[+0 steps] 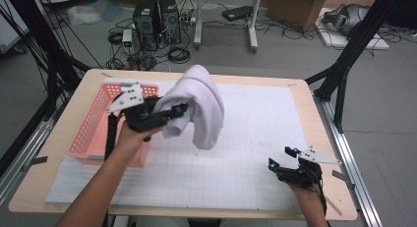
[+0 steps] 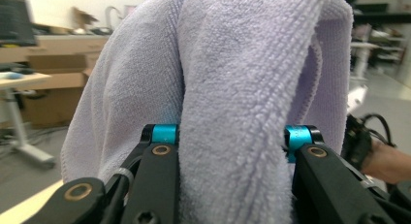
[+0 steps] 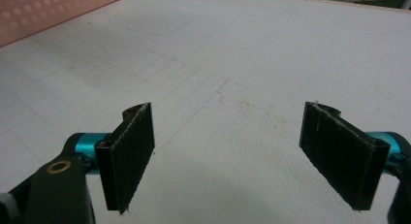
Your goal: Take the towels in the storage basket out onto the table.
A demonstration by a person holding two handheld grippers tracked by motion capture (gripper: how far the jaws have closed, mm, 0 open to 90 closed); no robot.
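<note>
A pale lilac towel [image 1: 199,103] hangs bunched in the air above the white gridded mat [image 1: 246,153], just right of a pink plastic basket [image 1: 96,124]. My left gripper [image 1: 178,110] is shut on it; in the left gripper view the towel [image 2: 232,98] drapes thickly between the two black jaws and covers their tips. My right gripper [image 1: 284,156] rests low over the mat near the table's front right, open, with nothing between its pads [image 3: 131,156]. Between them lies bare mat [image 3: 232,88].
The pink basket [image 3: 48,10] stands at the mat's left end. The wooden table [image 1: 324,138] has metal rails along both sides. Beyond it the floor holds computer towers [image 1: 156,20], cables, a cardboard box [image 1: 300,6] and black frame legs.
</note>
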